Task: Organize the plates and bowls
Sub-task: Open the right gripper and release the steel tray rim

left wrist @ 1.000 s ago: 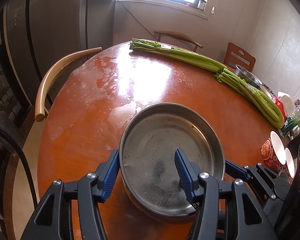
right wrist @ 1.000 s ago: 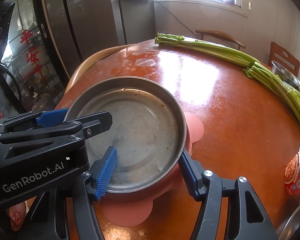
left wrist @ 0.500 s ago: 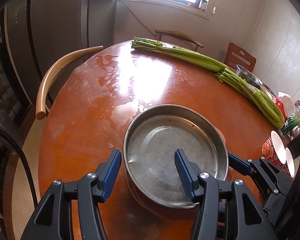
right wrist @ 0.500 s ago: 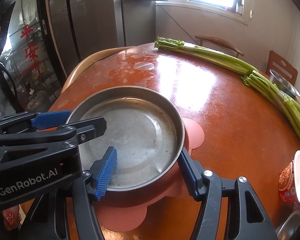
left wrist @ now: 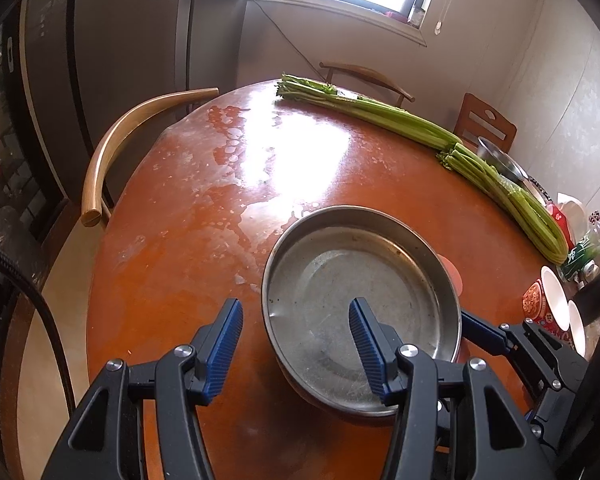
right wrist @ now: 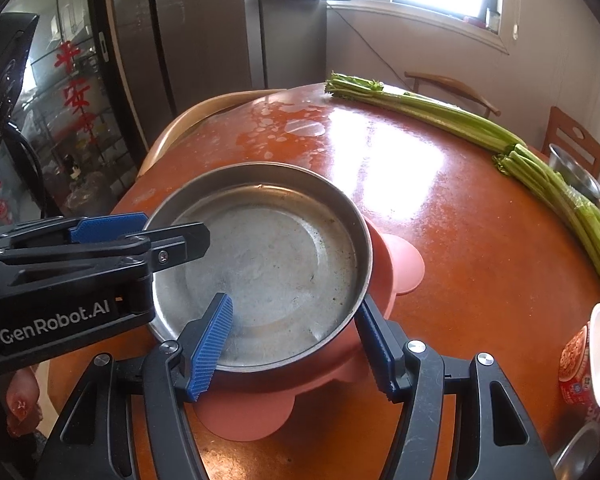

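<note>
A round, shallow steel plate (right wrist: pixel 274 264) sits in a pink plastic bowl (right wrist: pixel 382 280) at lower centre of the orange table (right wrist: pixel 460 240). The right gripper (right wrist: pixel 296 344) is spread wide across its near rim; the left gripper (left wrist: pixel 296 346) is spread too, one finger above the plate.

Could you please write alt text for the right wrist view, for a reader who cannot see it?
A round, shallow metal pan sits on a pink plastic dish on an orange-brown round table, between the open blue-padded fingers of the right gripper. The left gripper reaches over its left rim; green celery stalks lie behind.
</note>
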A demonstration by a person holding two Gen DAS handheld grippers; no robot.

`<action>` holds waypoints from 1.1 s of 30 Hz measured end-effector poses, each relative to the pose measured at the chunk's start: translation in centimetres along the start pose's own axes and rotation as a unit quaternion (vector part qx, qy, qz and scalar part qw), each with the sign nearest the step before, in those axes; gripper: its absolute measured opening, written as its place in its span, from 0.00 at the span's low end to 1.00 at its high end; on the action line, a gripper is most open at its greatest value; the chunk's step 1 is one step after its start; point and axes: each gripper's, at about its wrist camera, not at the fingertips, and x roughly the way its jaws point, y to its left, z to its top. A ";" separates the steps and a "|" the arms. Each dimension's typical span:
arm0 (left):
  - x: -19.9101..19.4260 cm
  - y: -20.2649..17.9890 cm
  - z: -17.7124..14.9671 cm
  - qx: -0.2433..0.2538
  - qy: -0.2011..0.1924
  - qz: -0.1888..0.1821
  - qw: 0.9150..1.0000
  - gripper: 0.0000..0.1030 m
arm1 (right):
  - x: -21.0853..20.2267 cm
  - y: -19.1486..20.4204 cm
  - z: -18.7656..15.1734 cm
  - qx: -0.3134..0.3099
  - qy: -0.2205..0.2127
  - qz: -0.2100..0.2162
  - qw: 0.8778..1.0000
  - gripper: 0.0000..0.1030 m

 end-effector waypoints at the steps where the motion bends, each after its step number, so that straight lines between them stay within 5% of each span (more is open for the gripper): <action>1: -0.1 0.1 0.0 -0.001 -0.001 0.000 1.000 0.54 | 0.0 0.1 0.1 -0.004 -0.002 -0.004 1.000 0.63; 16: -1.1 1.4 -0.7 -0.023 -0.002 0.000 1.000 0.54 | -0.6 0.4 -0.2 -0.036 -0.022 -0.030 0.999 0.68; 33: -0.9 1.9 -2.1 -0.056 0.009 -0.024 0.998 0.54 | -6.4 -3.9 -2.4 0.025 -0.057 -0.021 0.998 0.69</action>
